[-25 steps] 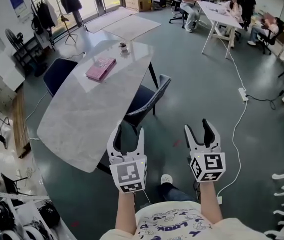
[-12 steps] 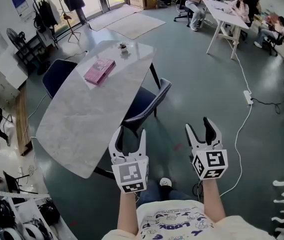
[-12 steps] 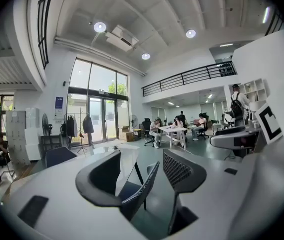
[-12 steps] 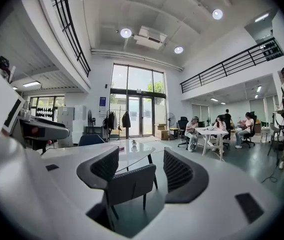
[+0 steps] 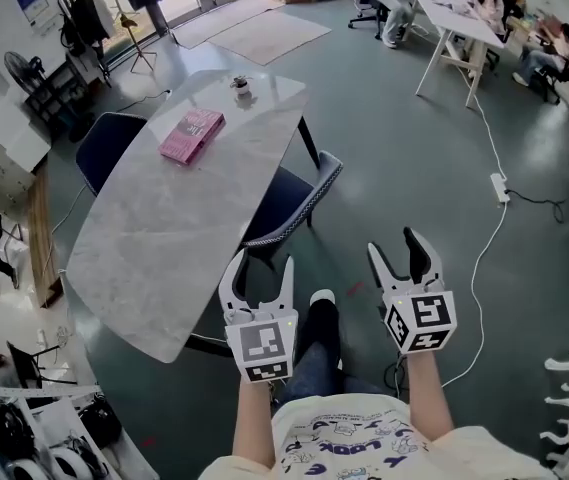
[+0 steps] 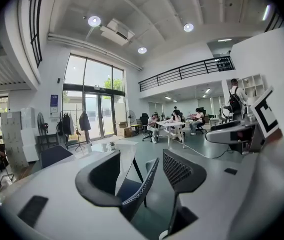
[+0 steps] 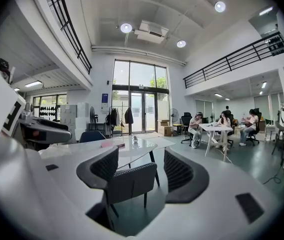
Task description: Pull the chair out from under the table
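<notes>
Dark blue padded chair [image 5: 286, 200] stands tucked at the long side of the oval grey marble table [image 5: 164, 238], its seat partly under the top and its back toward us. On the table lie a pink book [image 5: 191, 134] and, near the far end, a small pot [image 5: 241, 88]. A second dark blue chair [image 5: 109, 148] stands at the opposite side. Around is a grey-green floor [image 5: 394, 138], with a white desk [image 5: 454, 23] where people sit, a white power strip [image 5: 500, 188] and tall glass doors [image 6: 92, 121] behind.

We hold the left gripper [image 5: 260, 268] and the right gripper [image 5: 396, 253] in the air, both with jaws wide apart and nothing held, still well apart from the chair.

Compared with a second ago, we have stepped nearer: a leg with a white shoe [image 5: 322, 297] now reaches forward between the grippers.
</notes>
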The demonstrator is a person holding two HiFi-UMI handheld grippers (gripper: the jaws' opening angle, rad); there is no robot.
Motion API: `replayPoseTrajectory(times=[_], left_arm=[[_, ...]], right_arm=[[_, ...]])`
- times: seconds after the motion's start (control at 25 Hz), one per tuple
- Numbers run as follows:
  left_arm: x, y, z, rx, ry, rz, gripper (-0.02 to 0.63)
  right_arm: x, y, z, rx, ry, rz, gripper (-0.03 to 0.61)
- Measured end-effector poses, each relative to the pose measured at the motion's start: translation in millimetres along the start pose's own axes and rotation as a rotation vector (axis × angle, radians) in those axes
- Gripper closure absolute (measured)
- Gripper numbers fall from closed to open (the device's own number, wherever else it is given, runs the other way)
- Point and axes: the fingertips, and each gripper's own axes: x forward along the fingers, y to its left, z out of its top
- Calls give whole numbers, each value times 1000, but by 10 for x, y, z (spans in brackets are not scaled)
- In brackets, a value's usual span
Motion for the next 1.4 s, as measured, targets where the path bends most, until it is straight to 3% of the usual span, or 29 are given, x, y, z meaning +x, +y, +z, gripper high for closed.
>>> replayPoseTrajectory(times=[0.48, 0.88, 1.4], left_arm=[[807, 30, -186, 32, 79, -35, 339], [1545, 205, -78, 29, 102, -41, 339], [2298, 459, -161, -4, 159, -36, 339]], right_arm=[[800, -316, -34, -13, 38, 23, 293], [1584, -532, 59, -27, 77, 39, 284], [2494, -610, 21, -125, 158, 101, 275]])
